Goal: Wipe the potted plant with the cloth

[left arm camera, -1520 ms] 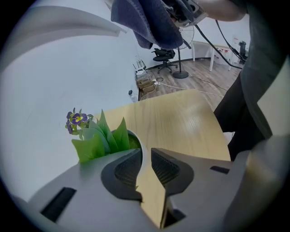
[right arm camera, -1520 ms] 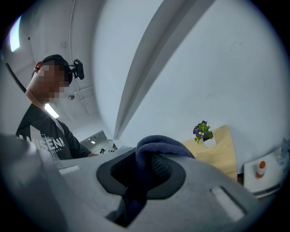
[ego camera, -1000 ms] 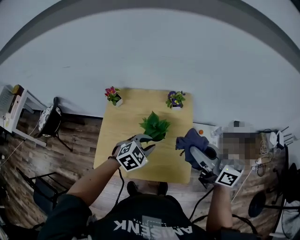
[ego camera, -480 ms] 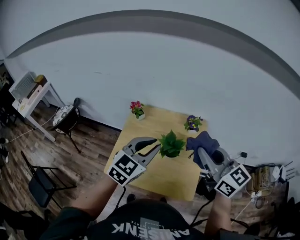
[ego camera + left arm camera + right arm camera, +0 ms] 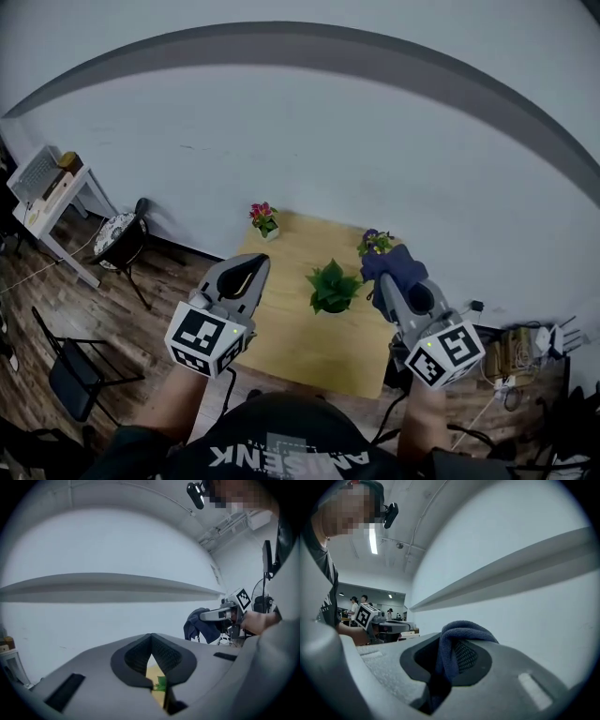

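In the head view, I am holding my left tongs (image 5: 249, 267) up over the left edge of the worktop (image 5: 281, 342), clear of the potted plant (image 5: 333, 287) standing near its middle. My right tongs (image 5: 388, 285) are carrying the dark blue cloth (image 5: 394, 264) to the plant's right, ready, I judge, for wiping. In the left gripper view, the pads (image 5: 164, 656) have just been closing and are meeting with nothing between them, since this side has nothing to steady yet. A sliver of green leaf is showing below. In the right gripper view, my tongs are clamping the cloth (image 5: 459, 637), which is bulging over the pads so that a soft fold faces outward.
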The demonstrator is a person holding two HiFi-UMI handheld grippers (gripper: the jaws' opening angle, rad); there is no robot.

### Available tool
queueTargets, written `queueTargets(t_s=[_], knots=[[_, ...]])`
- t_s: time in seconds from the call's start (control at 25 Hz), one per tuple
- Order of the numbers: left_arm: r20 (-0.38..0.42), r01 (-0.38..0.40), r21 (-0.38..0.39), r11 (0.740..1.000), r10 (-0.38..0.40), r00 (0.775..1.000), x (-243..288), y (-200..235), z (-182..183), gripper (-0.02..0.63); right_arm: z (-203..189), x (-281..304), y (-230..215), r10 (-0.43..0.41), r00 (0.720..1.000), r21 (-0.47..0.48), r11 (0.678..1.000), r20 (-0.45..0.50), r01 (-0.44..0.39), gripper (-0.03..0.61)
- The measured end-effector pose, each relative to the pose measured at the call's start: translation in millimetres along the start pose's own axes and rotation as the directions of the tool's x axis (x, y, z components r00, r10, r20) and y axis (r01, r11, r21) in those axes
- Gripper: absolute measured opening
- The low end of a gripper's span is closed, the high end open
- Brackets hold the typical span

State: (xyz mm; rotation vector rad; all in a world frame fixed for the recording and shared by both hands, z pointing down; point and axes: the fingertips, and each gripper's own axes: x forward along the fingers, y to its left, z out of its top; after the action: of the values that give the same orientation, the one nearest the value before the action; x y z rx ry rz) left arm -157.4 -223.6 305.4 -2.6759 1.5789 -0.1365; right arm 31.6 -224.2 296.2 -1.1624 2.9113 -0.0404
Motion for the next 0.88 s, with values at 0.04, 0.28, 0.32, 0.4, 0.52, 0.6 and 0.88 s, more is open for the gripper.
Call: queueTargets(t_s=[0.04, 0.28, 0.32, 0.4, 0.52, 0.6, 0.88], knots=[[0.006, -0.019, -0.013, 1.000, 0.019, 1.000, -2.2, 5.9, 1.9, 0.003, -0.3, 0.9, -0.9, -0.014, 1.000, -0.003, 1.000, -0.006, 0.014, 0.046], [0.006, -0.121, -0.024, 0.992, 0.122, 0.993, -7.9, 35.1, 7.0, 0.002, 0.3, -1.7, -14.2, -0.148, 0.989, -0.029, 0.989, 0.004, 0.148, 0.046], [0.008, -0.138, -0.021, 0.990, 0.138, 0.990, -8.5, 38.4, 7.4, 0.003, 1.1, -2.8, -16.7, -0.177, 0.984, -0.034, 0.983, 0.012, 0.178, 0.046], [0.015, -0.151, -0.018, 0.988, 0.151, 0.988, -10.2, 40.4, 7.6, 0.002, 2.0, -4.6, -17.6, -0.205, 0.979, -0.042, 0.978, 0.019, 0.205, 0.046], [0.010, -0.133, -0.011, 0.991, 0.133, 0.991, -10.2, 37.6, 5.9, 0.002, 3.3, -5.5, -16.3, -0.206, 0.978, -0.049, 0.977, 0.022, 0.207, 0.046], [0.000, -0.131, -0.001, 0.991, 0.131, 0.991, -8.4, 36.8, 4.7, 0.002, 3.2, -6.3, -17.2, -0.214, 0.977, -0.059, 0.975, 0.020, 0.215, 0.046], [-0.017, -0.123, 0.049, 0.991, 0.124, 0.992, -1.1, 31.0, -1.1, 0.002, -1.5, -6.3, -19.2, -0.225, 0.974, -0.057, 0.973, 0.010, 0.225, 0.046]])
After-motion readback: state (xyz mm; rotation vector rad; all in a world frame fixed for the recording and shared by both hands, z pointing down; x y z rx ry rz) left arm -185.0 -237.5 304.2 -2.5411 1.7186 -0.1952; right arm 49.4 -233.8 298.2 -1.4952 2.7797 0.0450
